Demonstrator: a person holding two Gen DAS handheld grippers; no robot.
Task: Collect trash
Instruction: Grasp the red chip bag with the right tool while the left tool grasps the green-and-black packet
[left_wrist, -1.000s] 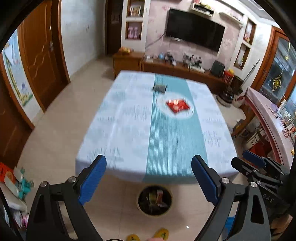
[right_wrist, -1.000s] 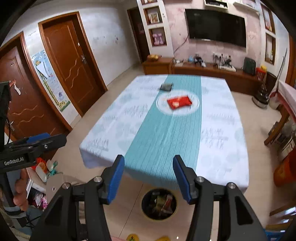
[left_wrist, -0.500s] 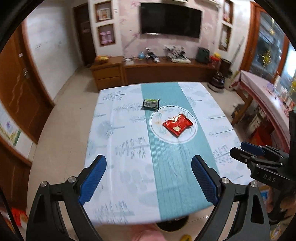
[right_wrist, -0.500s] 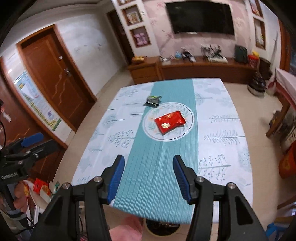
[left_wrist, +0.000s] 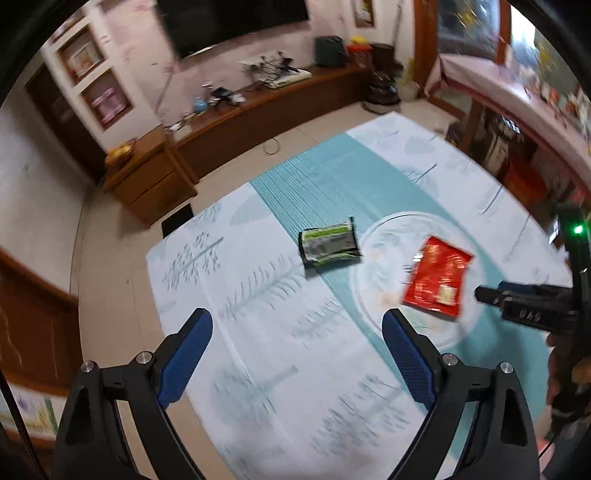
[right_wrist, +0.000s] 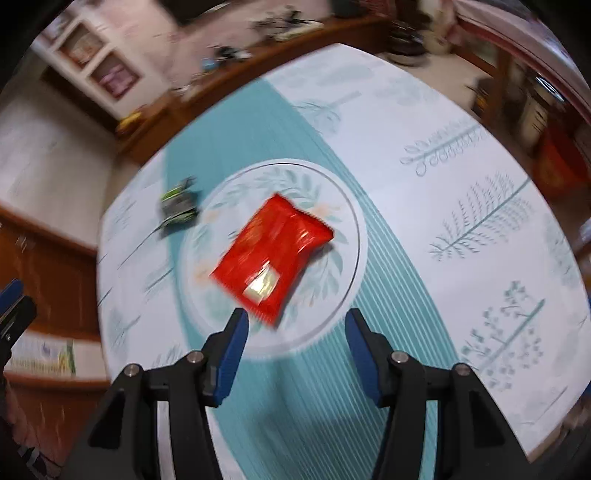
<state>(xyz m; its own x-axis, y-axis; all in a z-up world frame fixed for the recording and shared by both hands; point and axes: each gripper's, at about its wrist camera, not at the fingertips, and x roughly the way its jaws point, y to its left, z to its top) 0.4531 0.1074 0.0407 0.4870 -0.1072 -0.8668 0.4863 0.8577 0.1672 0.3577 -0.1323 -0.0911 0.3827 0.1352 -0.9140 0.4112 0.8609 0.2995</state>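
I am holding my right gripper (right_wrist: 295, 326) and left gripper (left_wrist: 295, 339) with jaws apart, nothing between them, over the tablecloth (left_wrist: 266, 332). Just beyond, a red wrapper (right_wrist: 271, 254) is lying inside the printed ring; a green wrapper (left_wrist: 328, 243) beside it. Farther off, bare floor (left_wrist: 110, 258) is edging the table before a wooden cabinet (left_wrist: 151, 177).

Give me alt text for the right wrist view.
A red snack wrapper lies on the printed circle of a tablecloth, just ahead of the open, empty right tongs. A green wrapper lies beyond it to the left; the picture is motion-blurred.
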